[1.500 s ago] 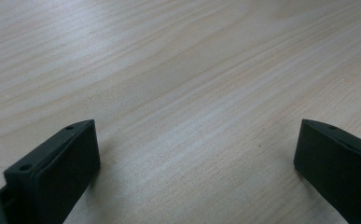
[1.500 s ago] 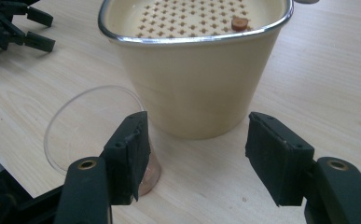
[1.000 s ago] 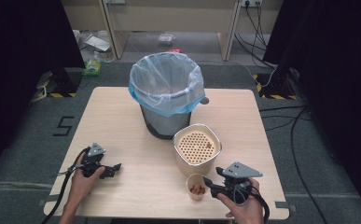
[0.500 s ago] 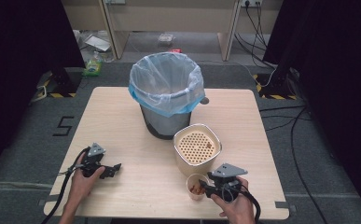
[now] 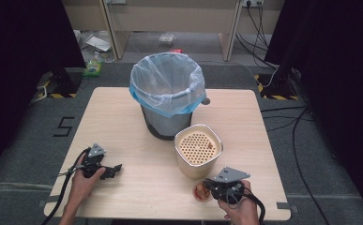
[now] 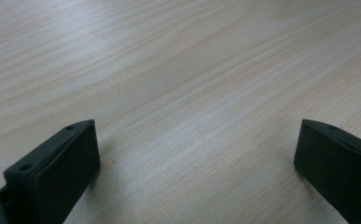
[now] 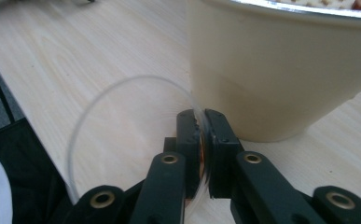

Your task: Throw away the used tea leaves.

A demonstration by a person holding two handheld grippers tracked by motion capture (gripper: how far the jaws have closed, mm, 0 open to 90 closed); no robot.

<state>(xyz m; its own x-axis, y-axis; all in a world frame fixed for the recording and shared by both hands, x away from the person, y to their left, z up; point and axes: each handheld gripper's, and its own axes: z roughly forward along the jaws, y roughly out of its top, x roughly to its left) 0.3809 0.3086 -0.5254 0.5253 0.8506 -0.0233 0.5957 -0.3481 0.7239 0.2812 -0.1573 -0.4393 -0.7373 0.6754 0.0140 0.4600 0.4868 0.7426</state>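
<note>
On the left side of the table [image 5: 123,117], the left gripper [image 5: 105,169] rests with its jaws wide apart and nothing between them. Farther right stand the lined bin [image 5: 167,93] and the beige pot [image 5: 198,150]. The right gripper [image 7: 200,140] pinches the clear cup's [image 5: 200,191] rim, a grip the right gripper view shows up close. It probably lifts next, gently, keeping the cup level.

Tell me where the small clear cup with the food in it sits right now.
In the high view the clear cup sits near the table's front edge, right of centre, just before the beige container, its rim pinched by the right claw.
</note>
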